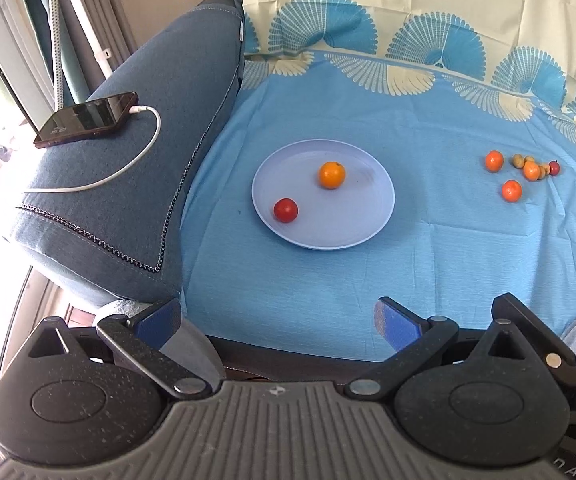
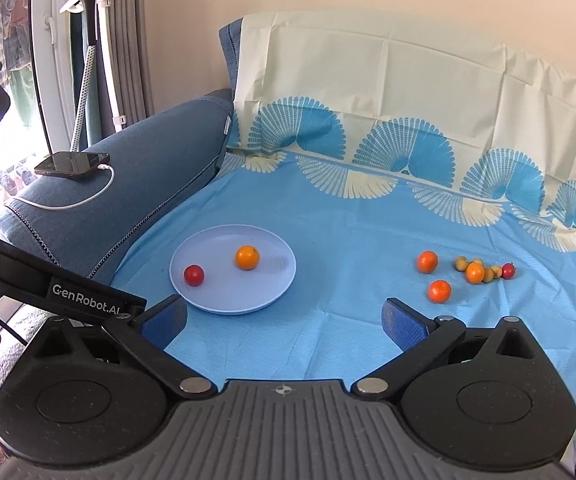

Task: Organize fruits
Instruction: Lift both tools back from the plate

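Loose fruits (image 2: pixel 474 271) seemingly line up left-right, beside plate (image 2: pixel 275 284).

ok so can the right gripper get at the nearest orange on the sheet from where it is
Probably yes. The right gripper is open and empty, and the nearest orange lies alone on bare sheet just ahead of its right finger, apart from the other fruit, with nothing between them.
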Motion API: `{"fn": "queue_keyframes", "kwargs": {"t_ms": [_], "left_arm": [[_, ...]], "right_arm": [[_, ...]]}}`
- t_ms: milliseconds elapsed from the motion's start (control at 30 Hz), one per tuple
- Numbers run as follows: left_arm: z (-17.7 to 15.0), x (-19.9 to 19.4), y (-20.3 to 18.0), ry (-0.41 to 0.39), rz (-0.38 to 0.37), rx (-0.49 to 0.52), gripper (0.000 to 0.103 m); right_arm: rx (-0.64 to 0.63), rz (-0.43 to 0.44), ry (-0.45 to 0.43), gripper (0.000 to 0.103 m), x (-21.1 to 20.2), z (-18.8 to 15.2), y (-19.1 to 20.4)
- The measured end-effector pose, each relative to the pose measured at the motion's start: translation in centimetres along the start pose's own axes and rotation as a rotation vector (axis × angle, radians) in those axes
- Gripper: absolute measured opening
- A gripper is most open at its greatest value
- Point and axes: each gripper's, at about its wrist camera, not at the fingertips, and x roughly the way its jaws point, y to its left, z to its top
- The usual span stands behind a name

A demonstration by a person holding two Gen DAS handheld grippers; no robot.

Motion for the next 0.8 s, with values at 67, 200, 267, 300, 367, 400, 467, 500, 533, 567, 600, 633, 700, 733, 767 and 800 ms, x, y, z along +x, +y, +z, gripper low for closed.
{"fn": "queue_keyframes", "kwargs": {"t_ms": [67,200,267,300,367,400,467,500,533,567,600,633,700,733,767,800], "left_arm": [[0.0,0.0,-0.1,0.000,-0.001,0.004,0.103],[0.3,0.3,-0.5,0.004,0.003,0.014,0.103],[0.5,0.5,-0.7,0.008,0.001,0.020,0.103],[0.5,0.6,-0.9,0.011,0.001,0.023,0.103],[0.7,0.9,-1.1,0.014,0.002,0.032,0.103],[0.9,1.1,-1.3,0.017,0.002,0.038,0.103],[1.2,1.5,-1.7,0.023,0.004,0.046,0.103],[1.3,1.7,-1.9,0.025,0.005,0.050,0.103],[1.5,1.8,-2.2,0.028,0.005,0.054,0.103],[1.6,2.0,-2.4,0.031,0.005,0.058,0.103],[1.8,2.2,-2.7,0.033,0.005,0.062,0.103],[2.0,2.4,-2.9,0.037,0.005,0.066,0.103],[2.4,2.9,-3.4,0.045,0.003,0.074,0.103],[2.6,3.2,-3.7,0.050,0.003,0.077,0.103],[2.8,3.5,-4.0,0.055,0.002,0.082,0.103],[3.0,3.9,-4.5,0.060,0.001,0.086,0.103]], "right_arm": [[0.004,-0.003,0.003,0.102,0.0,-0.1,-0.1],[0.016,-0.007,0.010,0.102,0.3,-0.1,-0.4],[0.022,-0.008,0.014,0.102,0.5,-0.2,-0.6],[0.026,-0.010,0.017,0.102,0.6,-0.2,-0.6],[0.034,-0.010,0.024,0.102,1.0,-0.2,-0.7],[0.039,-0.010,0.027,0.102,1.1,-0.2,-0.8],[0.047,-0.012,0.034,0.102,1.5,-0.3,-1.2],[0.053,-0.013,0.038,0.102,1.7,-0.4,-1.4],[0.061,-0.016,0.041,0.102,2.0,-0.3,-1.5],[0.067,-0.017,0.045,0.102,2.1,-0.4,-1.8],[0.073,-0.019,0.048,0.102,2.3,-0.4,-2.1],[0.079,-0.022,0.052,0.102,2.5,-0.4,-2.3],[0.091,-0.028,0.059,0.102,2.9,-0.5,-2.9],[0.097,-0.033,0.062,0.102,3.1,-0.6,-3.3],[0.103,-0.039,0.066,0.102,3.4,-0.7,-3.6],[0.109,-0.046,0.069,0.102,3.6,-0.8,-4.0]]}}
